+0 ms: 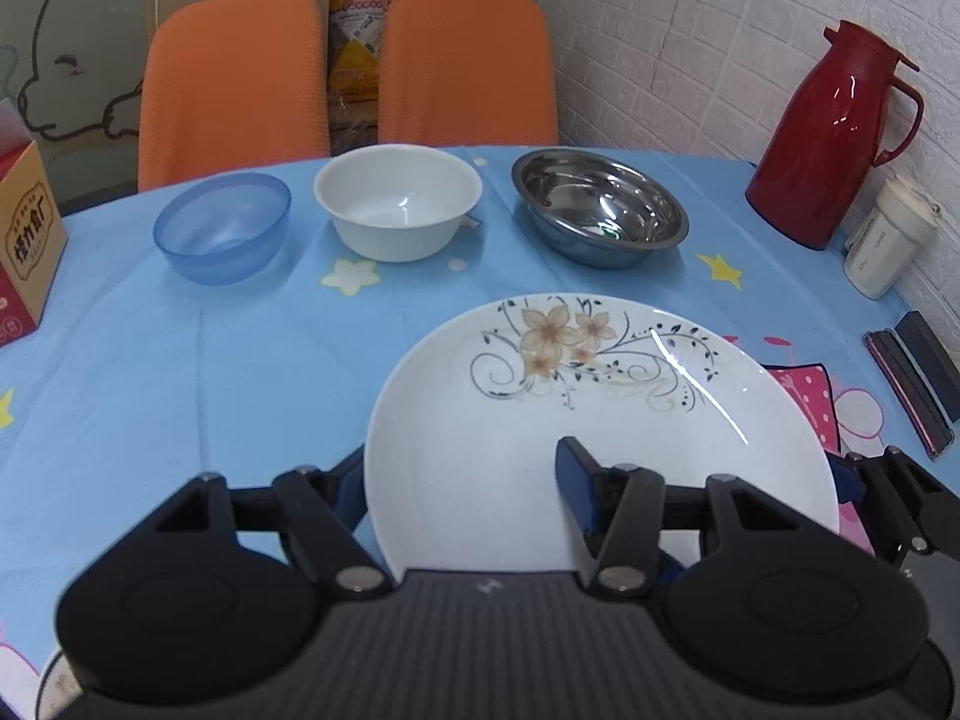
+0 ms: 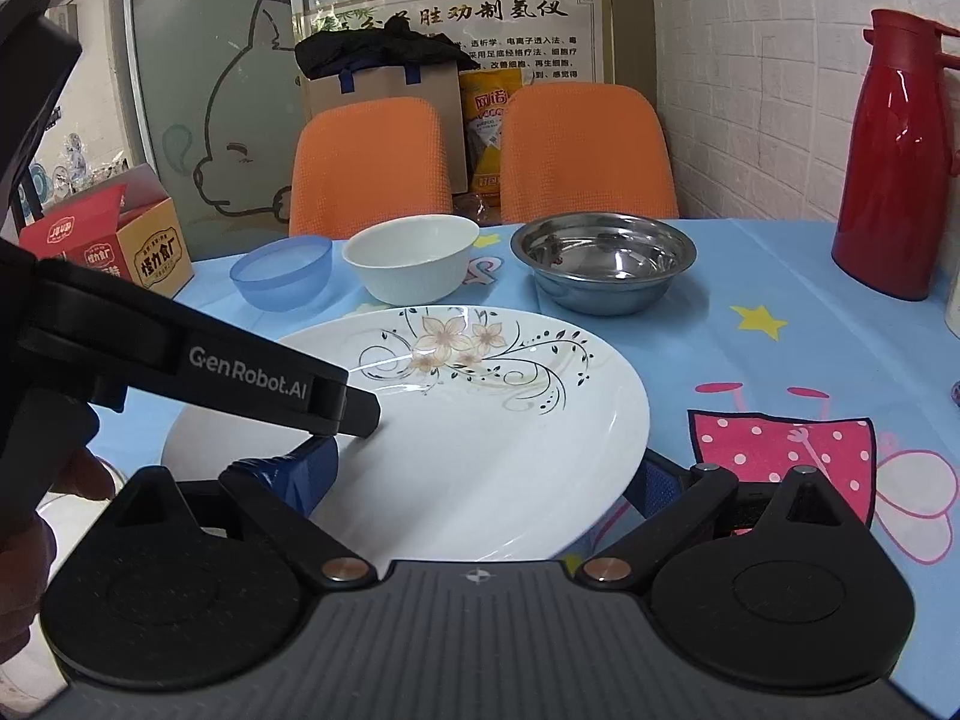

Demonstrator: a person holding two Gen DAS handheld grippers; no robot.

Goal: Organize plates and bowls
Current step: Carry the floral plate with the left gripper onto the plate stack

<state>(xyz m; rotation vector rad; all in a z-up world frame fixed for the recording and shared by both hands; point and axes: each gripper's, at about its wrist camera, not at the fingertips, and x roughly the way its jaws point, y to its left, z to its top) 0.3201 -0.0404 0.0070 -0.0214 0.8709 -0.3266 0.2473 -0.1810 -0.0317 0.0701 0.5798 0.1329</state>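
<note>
Now both sets of jaws straddle near edge of plate [image 1: 600, 420]. Left gripper [image 1: 462, 492]: jaws wide, one pad above plate face, other below left rim; grip unclear. Right gripper [image 2: 480, 480]: jaws wide, flanking plate, grip unclear. Plate sits low over blue-clothed counter [image 1: 180, 360]; contact unclear. Plate likely stiff, glossy, slippery, breakable; take by rim. Count: one plate, three bowls beyond it: blue bowl [image 1: 222, 228], white bowl [image 1: 399, 201], steel bowl [image 1: 600, 207].

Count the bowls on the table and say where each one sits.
3. They stand in a row at the table's far side, beyond the plate: blue bowl on the left, white bowl in the middle, metal bowl on the right. None seems hidden.
</note>
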